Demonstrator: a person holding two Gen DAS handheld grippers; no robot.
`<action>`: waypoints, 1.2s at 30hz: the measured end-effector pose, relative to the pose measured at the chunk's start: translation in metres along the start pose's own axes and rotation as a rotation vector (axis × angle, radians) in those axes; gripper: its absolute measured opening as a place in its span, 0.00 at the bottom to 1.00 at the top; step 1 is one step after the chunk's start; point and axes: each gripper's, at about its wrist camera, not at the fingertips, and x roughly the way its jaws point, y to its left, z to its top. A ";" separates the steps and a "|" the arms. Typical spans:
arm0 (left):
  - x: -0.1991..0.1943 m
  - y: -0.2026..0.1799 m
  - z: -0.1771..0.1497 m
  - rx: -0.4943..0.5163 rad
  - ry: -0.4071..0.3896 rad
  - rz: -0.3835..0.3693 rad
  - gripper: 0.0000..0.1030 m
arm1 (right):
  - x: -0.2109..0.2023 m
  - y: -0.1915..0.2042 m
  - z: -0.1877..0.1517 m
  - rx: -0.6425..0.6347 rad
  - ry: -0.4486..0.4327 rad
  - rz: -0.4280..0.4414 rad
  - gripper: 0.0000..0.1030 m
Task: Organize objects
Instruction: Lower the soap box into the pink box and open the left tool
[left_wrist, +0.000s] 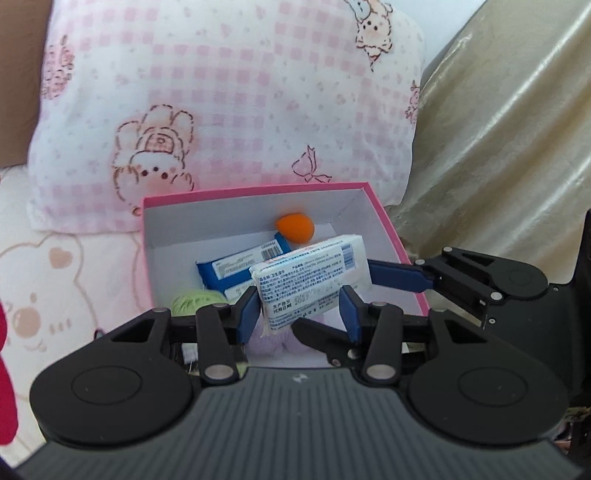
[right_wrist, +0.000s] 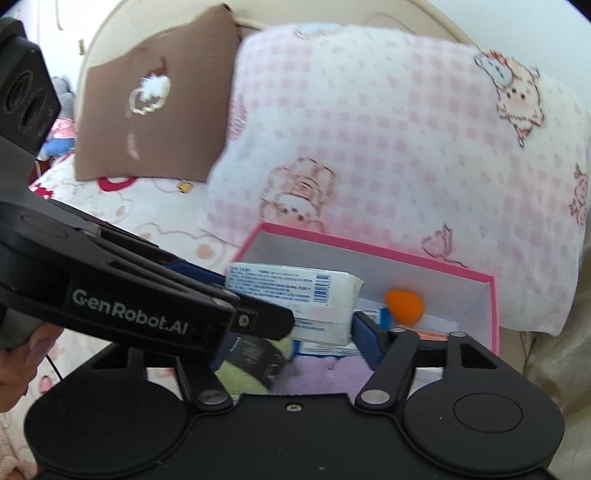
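Observation:
A pink box (left_wrist: 384, 218) with a white inside stands on the bed. In it lie an orange sponge (left_wrist: 294, 228), a blue wipes pack (left_wrist: 240, 267), a green yarn ball (left_wrist: 194, 301) and a lilac cloth (left_wrist: 266, 341). My left gripper (left_wrist: 301, 308) is shut on a white wipes pack (left_wrist: 314, 280), held tilted over the box. My right gripper (right_wrist: 325, 325) also closes on that white pack (right_wrist: 291, 295) from the right side. One right finger (left_wrist: 399, 275) shows in the left wrist view. The left gripper's body (right_wrist: 147, 306) hides the right gripper's left finger.
A pink checked pillow (left_wrist: 229, 96) leans right behind the box. A brown cushion (right_wrist: 155, 103) stands to its left. A beige glossy cover (left_wrist: 509, 147) lies to the right. The printed bedsheet (left_wrist: 55, 280) spreads to the left of the box.

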 end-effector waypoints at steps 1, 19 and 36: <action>0.007 0.002 0.002 -0.005 0.002 0.005 0.43 | 0.005 -0.005 0.000 0.000 0.011 -0.004 0.62; 0.102 0.036 0.007 -0.138 0.021 0.035 0.38 | 0.098 -0.058 -0.004 0.092 0.155 -0.015 0.56; 0.083 0.027 0.002 -0.133 -0.032 0.116 0.46 | 0.096 -0.067 -0.018 0.140 0.082 -0.030 0.57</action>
